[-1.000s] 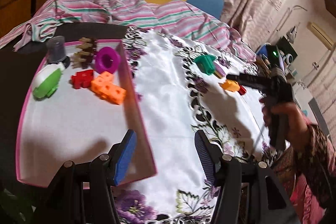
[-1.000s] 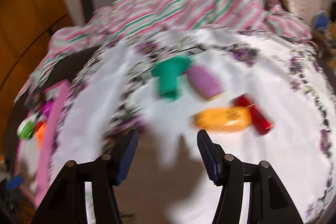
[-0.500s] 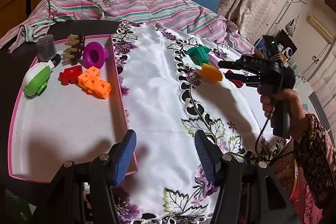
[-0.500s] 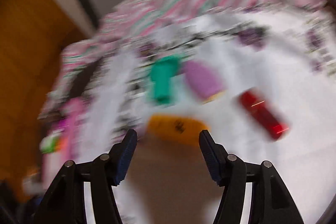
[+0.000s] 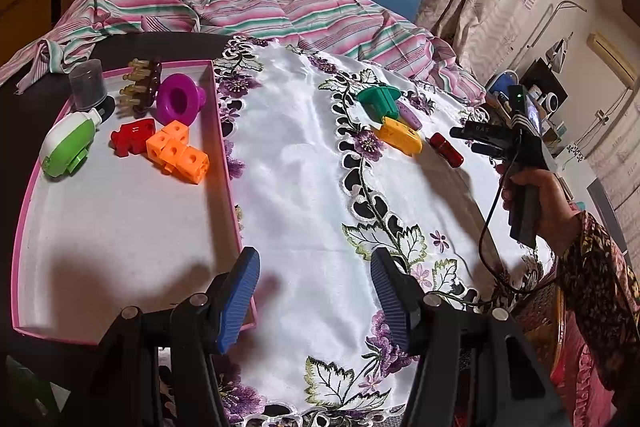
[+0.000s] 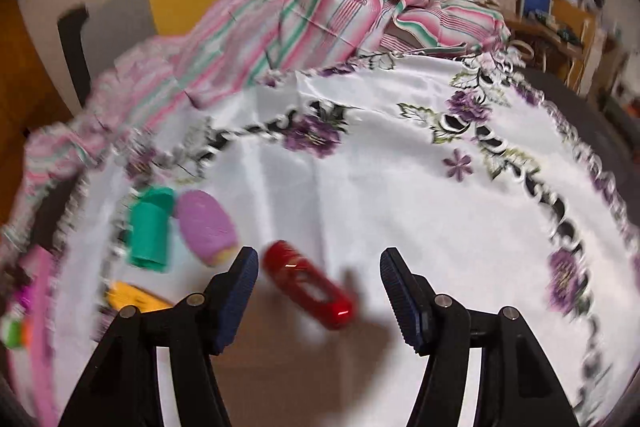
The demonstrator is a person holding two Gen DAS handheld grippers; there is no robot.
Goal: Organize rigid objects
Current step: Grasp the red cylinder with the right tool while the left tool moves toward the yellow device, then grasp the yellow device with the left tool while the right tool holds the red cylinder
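Over on the left sits the pink tray (image 5: 224,131), already holding a green-and-white bottle (image 5: 68,147), a dark cap (image 5: 86,85), a brown comb-like piece (image 5: 140,87), a purple funnel (image 5: 180,99), a red block (image 5: 132,137) and a run of orange cubes (image 5: 178,151). The left gripper (image 5: 314,301) hangs over the tray's near right corner with its jaws wide apart and nothing between them; it looks to be waiting its turn.

Moving across the embroidered cloth (image 5: 304,187) on the tabletop, four loose pieces remain: a green peg (image 5: 380,99), a lilac oval (image 6: 206,223) touching it, a yellow piece (image 5: 400,135) just in front, and a red tube (image 6: 308,285) lying a little apart to the right.

On the right, the right gripper (image 6: 314,297) points down at that red tube, jaws spread, with only the tube's far end lying between them and neither pad touching it. My guess is the tube is the next pick. It lies slantwise to the jaws, so rolling the wrist until the pads face its long sides would help. It looks glossy and round, so it may roll or squirt out under a tip-only pinch; I would centre over the middle, come down close to the cloth, then close. The lilac oval sits near the left pad, so keep clear of it.
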